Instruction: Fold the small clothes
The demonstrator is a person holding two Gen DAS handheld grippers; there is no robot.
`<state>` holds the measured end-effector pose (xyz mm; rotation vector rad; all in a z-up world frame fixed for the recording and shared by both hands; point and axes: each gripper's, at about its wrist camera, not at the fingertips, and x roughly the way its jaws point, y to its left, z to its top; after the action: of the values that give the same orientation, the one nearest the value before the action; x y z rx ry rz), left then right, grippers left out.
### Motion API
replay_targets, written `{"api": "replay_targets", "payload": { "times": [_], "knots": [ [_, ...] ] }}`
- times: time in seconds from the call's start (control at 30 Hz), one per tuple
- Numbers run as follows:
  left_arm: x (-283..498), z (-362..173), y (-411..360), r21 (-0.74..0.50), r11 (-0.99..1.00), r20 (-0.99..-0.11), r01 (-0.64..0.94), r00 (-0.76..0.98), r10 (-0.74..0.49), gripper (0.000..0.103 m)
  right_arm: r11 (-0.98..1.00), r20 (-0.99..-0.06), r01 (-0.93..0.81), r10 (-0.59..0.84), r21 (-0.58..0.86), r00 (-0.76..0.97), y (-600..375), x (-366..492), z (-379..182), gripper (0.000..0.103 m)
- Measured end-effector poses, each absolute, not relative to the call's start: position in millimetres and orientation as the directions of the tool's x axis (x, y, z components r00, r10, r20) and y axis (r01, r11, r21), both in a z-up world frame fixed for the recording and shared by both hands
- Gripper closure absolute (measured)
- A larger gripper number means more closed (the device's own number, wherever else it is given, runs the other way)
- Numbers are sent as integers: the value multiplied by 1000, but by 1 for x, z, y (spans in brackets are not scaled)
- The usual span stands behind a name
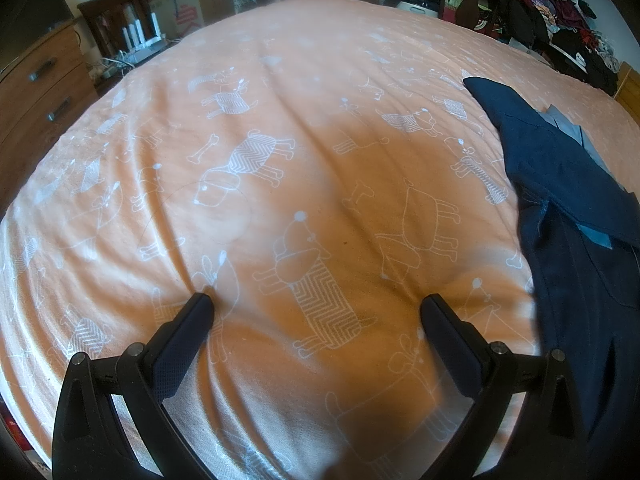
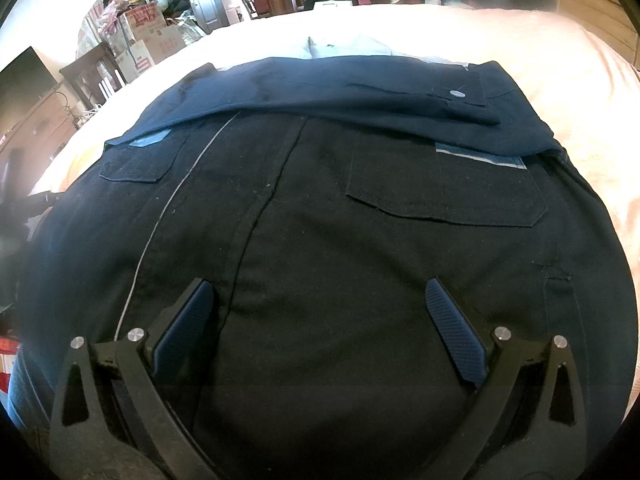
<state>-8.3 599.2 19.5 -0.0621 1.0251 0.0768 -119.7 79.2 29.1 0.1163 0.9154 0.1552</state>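
Observation:
A dark navy garment [image 2: 320, 208] with flap pockets and pale blue trim lies flat on the bed, its far part folded over toward me. My right gripper [image 2: 320, 296] hovers right above its near half, open, nothing between the fingers. In the left wrist view the same navy garment [image 1: 568, 208] runs along the right edge. My left gripper [image 1: 316, 308] is open to its left, low over the bare orange bedspread [image 1: 280, 120], holding nothing.
The orange bedspread [image 2: 580, 80] has white dog drawings. A wooden dresser [image 1: 36, 92] and a chair [image 1: 120, 20] stand at the left. Cardboard boxes [image 2: 148, 36] sit beyond the bed. A heap of clothes [image 1: 540, 8] lies at the far right.

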Motion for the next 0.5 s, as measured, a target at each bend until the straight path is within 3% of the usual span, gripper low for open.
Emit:
{"api": "replay_targets", "payload": {
  "times": [0.5],
  "knots": [
    [-8,20,599,-14,996,-856,-93,516,36,0,983,-774,-85,182,165,607,78,-119,30,0]
  ]
}}
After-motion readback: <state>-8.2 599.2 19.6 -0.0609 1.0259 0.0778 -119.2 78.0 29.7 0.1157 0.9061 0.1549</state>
